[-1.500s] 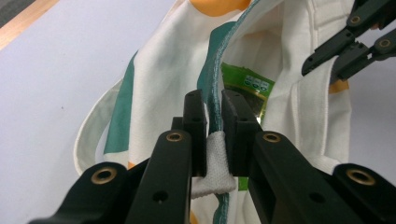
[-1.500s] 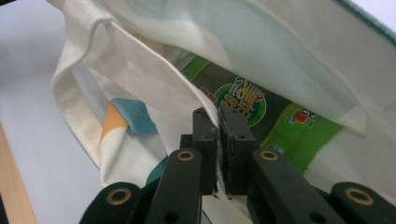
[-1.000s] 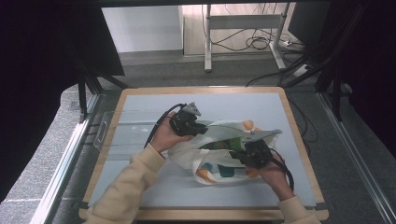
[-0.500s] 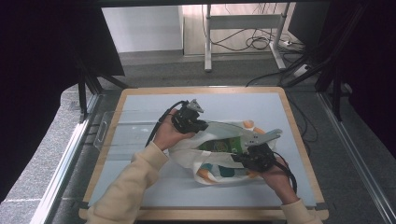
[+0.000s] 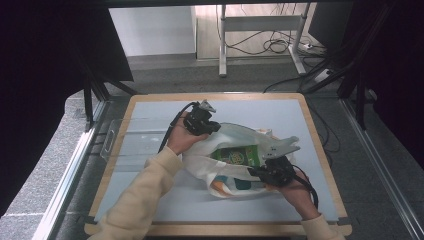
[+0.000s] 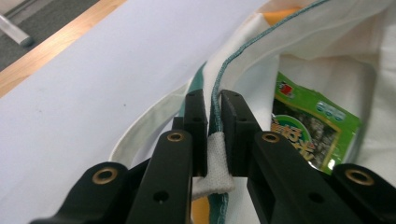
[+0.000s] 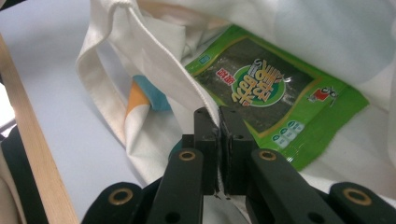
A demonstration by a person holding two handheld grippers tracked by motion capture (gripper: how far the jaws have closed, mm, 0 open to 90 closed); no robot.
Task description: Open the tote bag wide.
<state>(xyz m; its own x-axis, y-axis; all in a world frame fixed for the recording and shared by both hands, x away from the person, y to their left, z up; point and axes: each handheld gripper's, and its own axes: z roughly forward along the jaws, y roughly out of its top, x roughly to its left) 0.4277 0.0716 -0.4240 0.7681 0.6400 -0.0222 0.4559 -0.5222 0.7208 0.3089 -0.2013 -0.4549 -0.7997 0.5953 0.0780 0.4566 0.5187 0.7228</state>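
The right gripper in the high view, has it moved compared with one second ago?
Yes. The right gripper moved slightly toward the table's near wooden edge, its jaws shut on the white bag.

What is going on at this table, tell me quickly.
A person holds a white cloth bag open on the table with two grippers. The left gripper is clamped on one edge of the bag's mouth, the right gripper on the opposite edge. A green snack packet lies inside the open bag.
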